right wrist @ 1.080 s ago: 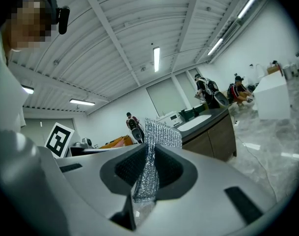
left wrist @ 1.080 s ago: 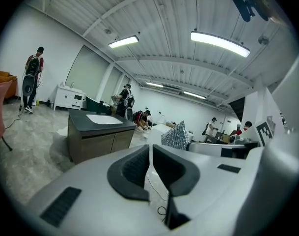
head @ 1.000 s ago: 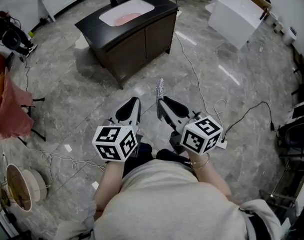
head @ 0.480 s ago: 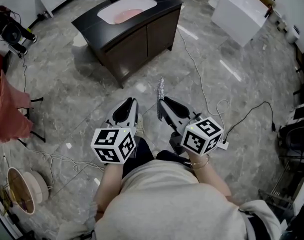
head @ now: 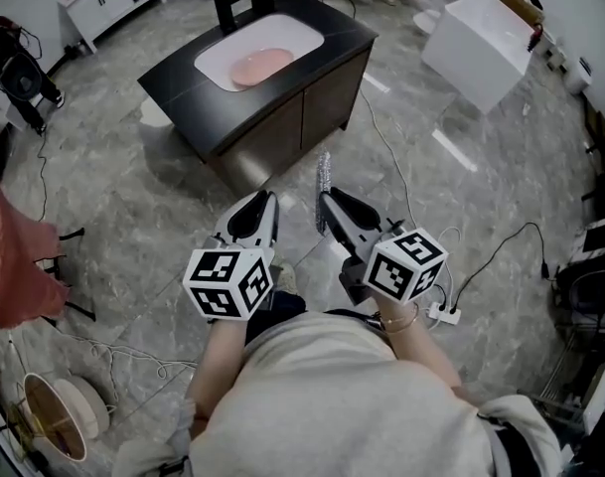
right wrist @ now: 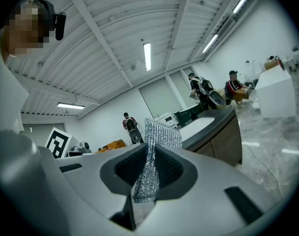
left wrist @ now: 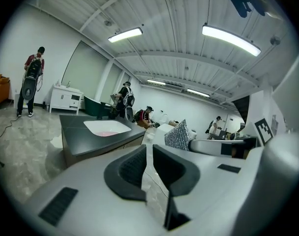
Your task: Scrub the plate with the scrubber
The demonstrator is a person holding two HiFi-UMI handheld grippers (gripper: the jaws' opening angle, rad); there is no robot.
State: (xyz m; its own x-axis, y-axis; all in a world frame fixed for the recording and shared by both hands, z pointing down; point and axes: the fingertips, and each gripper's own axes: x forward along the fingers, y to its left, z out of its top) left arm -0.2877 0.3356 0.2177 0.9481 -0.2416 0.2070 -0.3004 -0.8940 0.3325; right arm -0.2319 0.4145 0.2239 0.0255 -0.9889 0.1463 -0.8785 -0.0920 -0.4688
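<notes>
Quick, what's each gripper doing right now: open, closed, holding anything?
Left gripper: closed to a thin slit, holding nothing.
Right gripper: closed on the silver scrubber.

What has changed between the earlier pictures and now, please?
The person has walked forward: the dark wooden cabinet with its white sink and round pink plate now lies nearer in the head view. The right tongs stay clamped on the silver mesh scrubber; the left tongs stay empty.
</notes>
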